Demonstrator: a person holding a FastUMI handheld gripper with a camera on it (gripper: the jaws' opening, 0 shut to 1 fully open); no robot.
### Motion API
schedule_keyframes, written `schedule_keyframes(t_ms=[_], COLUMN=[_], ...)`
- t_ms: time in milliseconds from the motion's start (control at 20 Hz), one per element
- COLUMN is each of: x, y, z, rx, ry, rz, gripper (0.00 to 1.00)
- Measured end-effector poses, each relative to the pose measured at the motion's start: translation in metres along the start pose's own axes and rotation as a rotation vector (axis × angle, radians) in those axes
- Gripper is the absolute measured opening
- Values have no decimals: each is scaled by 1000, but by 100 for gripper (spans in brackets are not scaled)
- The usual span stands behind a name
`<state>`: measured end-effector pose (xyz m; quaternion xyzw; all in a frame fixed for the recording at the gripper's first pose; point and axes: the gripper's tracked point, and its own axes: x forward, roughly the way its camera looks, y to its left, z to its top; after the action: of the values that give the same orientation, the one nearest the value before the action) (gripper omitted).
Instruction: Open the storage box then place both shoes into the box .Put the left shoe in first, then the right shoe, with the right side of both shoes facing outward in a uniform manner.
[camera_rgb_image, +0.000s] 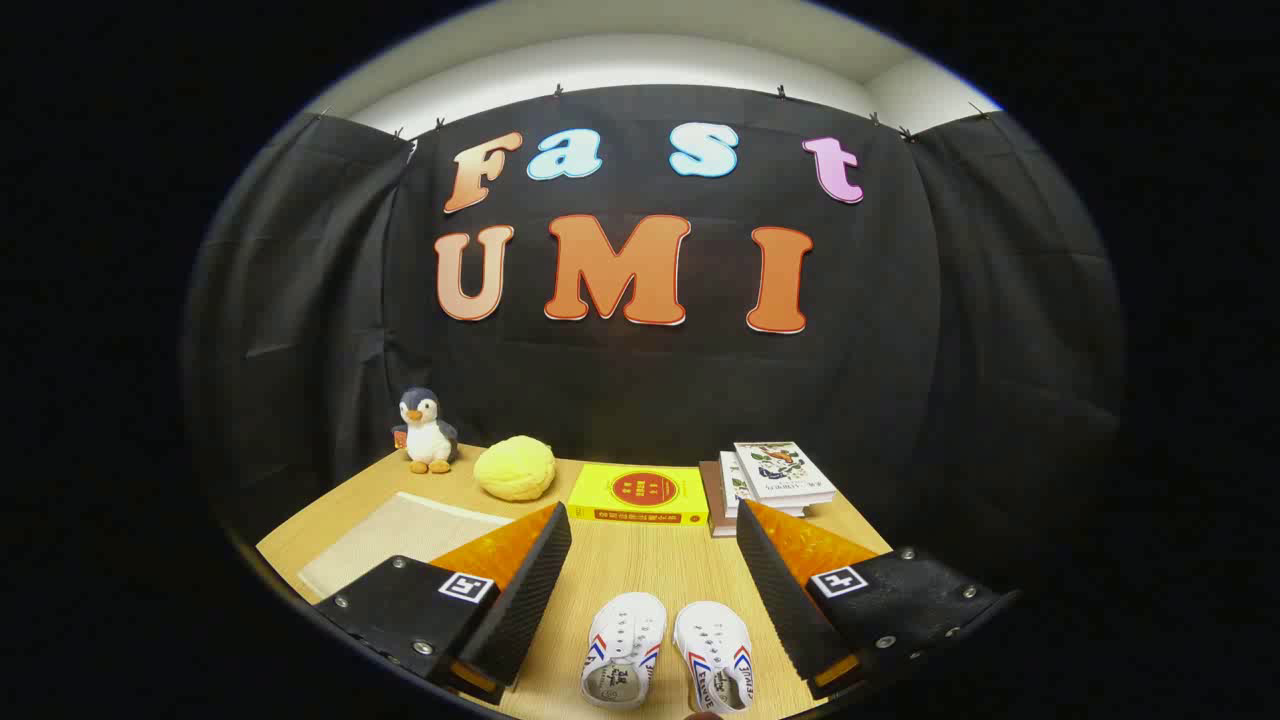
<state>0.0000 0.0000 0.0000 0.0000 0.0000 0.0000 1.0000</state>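
Hovering above the wooden worktop (640, 570), the gripper (652, 545) has its fingers spread wide with nothing between the pads. Taking the pair of shoes as landmark: the left-hand shoe (624, 650) and the right-hand shoe (714, 655) lie side by side, nearly touching, toes pointing away from the camera, in the gap between the two fingers and below their tips. Both are white with red and blue stripes on the sides and open tops facing up. Neither finger touches a shoe.

Beyond the shoes, straight ahead, a yellow book (640, 494) lies flat. Beyond the shoes and to their right, a stack of books (775, 480) sits just beside the yellow book, its top cover illustrated. Beyond the shoes and to their left, a yellow plush ball (514, 468) rests near the yellow book's other end, and a plush penguin (428, 431) stands upright farther left of it, close to the cloth wall. Left of the shoes, past the left finger, a pale flat panel (400, 540) lies on the worktop; whether it is the storage box or its lid cannot be told.
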Motion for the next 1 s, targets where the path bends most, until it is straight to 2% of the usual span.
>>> schedule_keyframes(t_ms=[1000], x=[-2], y=[-9], z=[-8], rx=[18], ry=[21], rz=[21], gripper=[99])
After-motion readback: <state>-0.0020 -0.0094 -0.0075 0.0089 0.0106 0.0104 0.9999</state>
